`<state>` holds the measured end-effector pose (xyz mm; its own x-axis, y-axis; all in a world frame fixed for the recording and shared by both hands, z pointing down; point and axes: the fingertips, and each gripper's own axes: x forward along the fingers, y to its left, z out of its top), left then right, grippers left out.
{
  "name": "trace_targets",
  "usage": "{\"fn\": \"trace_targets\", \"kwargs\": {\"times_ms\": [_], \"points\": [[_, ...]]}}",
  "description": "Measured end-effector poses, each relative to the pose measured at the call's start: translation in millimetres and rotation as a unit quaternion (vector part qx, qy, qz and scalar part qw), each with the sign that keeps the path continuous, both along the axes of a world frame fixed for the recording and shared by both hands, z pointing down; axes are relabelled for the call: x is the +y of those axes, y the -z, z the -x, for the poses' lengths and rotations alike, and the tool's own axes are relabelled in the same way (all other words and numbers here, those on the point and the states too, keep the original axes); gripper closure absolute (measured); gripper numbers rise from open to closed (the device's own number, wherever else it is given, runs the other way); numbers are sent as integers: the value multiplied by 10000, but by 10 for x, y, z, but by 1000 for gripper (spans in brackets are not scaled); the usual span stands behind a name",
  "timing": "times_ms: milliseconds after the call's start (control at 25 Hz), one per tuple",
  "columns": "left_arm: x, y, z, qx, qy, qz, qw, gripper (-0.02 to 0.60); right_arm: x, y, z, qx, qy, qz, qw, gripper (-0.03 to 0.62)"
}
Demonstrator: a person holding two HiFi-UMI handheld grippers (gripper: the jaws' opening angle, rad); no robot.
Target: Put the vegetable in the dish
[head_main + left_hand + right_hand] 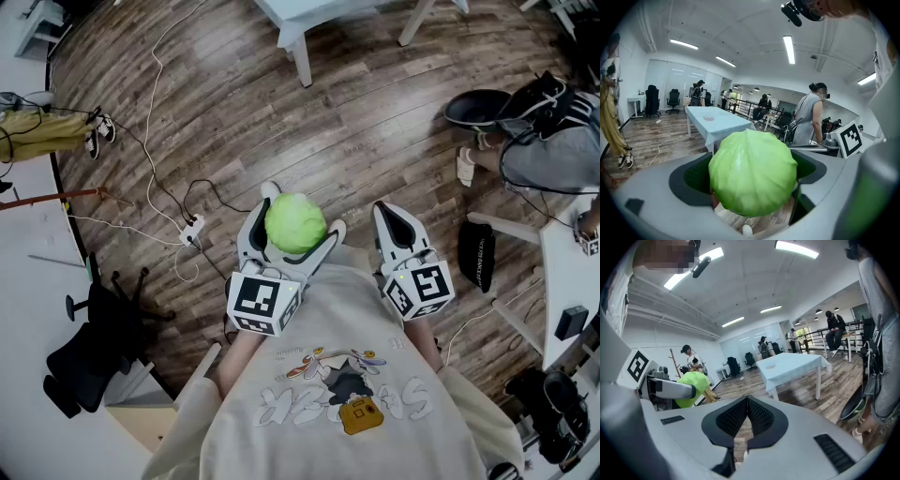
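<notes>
We hold the round pale-green cabbage head (295,222) in the left gripper (303,209). Its grey jaws stand wide and press on the cabbage from two sides. In the left gripper view the cabbage fills the space between those jaws. We carry it in the air in front of our chest, above the dark wooden plank floor (328,122), and it rests on nothing else.

The right gripper (386,212) is just beside the left one and clear of the cabbage. In the right gripper view we see its jaws meeting at the tips with nothing between them.

Well away across the room we see a table under a light-blue cloth (719,126). A small shallow round dish (708,118) lies on it, far from the cabbage.
</notes>
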<state>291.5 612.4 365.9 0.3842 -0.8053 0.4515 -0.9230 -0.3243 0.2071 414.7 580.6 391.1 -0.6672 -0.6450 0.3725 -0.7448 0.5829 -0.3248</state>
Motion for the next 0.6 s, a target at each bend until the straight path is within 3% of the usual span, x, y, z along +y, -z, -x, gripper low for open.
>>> {"fn": "trace_targets", "kwargs": {"times_ms": [320,600], "points": [[-175,-28,340,18,32,4,10000,49,-115,1,580,12,439,-26,9990,571],[-622,43,1031,230,133,-102,9996,49,-644,200,1219,-141,366,-172,9991,571]]}}
